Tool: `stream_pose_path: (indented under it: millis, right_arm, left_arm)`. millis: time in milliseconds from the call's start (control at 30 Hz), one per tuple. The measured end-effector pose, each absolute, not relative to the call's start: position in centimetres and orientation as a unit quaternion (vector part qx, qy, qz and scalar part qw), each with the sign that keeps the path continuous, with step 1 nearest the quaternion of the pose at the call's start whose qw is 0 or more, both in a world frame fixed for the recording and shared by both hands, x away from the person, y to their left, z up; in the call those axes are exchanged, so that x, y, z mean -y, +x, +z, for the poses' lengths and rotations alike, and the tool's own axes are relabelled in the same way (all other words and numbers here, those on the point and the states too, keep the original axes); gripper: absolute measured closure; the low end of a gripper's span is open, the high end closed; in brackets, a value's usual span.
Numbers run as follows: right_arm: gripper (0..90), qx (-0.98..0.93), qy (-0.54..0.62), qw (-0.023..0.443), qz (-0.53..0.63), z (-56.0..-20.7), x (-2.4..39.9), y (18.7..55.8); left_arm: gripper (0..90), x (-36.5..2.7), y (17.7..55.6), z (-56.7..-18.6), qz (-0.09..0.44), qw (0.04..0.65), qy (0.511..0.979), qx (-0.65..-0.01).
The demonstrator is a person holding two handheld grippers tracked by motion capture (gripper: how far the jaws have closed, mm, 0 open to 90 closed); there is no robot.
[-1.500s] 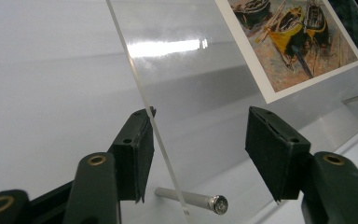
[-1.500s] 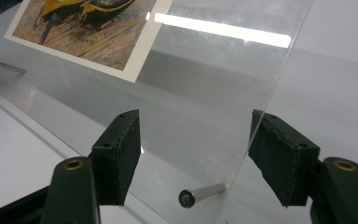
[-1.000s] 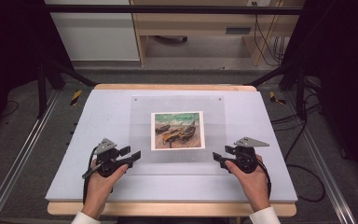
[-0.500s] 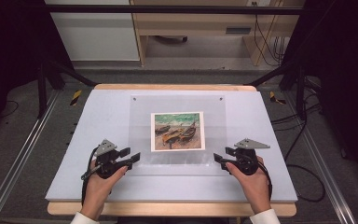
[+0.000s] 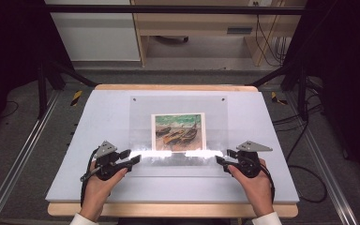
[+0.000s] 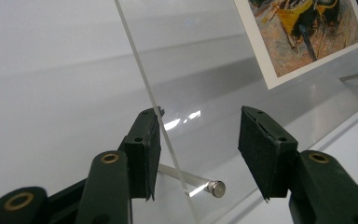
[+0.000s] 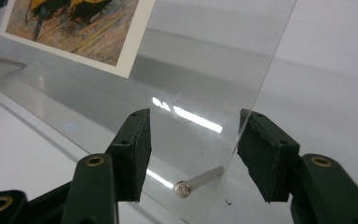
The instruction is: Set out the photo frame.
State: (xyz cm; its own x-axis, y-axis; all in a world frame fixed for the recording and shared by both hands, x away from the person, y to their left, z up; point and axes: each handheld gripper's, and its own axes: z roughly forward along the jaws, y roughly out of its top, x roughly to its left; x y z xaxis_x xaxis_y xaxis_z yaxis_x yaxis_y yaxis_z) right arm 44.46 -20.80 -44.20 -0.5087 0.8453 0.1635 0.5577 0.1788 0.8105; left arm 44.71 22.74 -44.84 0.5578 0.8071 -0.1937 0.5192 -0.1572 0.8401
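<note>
Where glare hides it, corner stud (image 6: pixel 216 188)

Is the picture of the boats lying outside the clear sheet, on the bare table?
No, in the high view the boat picture sits within the outline of the clear acrylic sheet, near its middle.
</note>
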Motion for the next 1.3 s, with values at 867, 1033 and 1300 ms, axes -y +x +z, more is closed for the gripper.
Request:
stream_pose_path:
  millis: [867,1033,1300]
  right_arm:
    - [51.2,-0.759,0.460,0.178,0.425,-44.2,20.9,43.4]
    - [52.4,-0.760,0.458,0.181,0.424,-44.2,20.9,43.2]
    - [54.2,-0.761,0.458,0.182,0.422,-44.3,20.9,43.0]
  left_arm:
    - [54.4,-22.9,43.9,-44.7,0.160,0.461,0.756,-0.437]
    - [55.1,-22.9,43.7,-44.7,0.163,0.457,0.759,-0.435]
    - [56.2,-22.8,43.5,-44.7,0.167,0.452,0.762,-0.432]
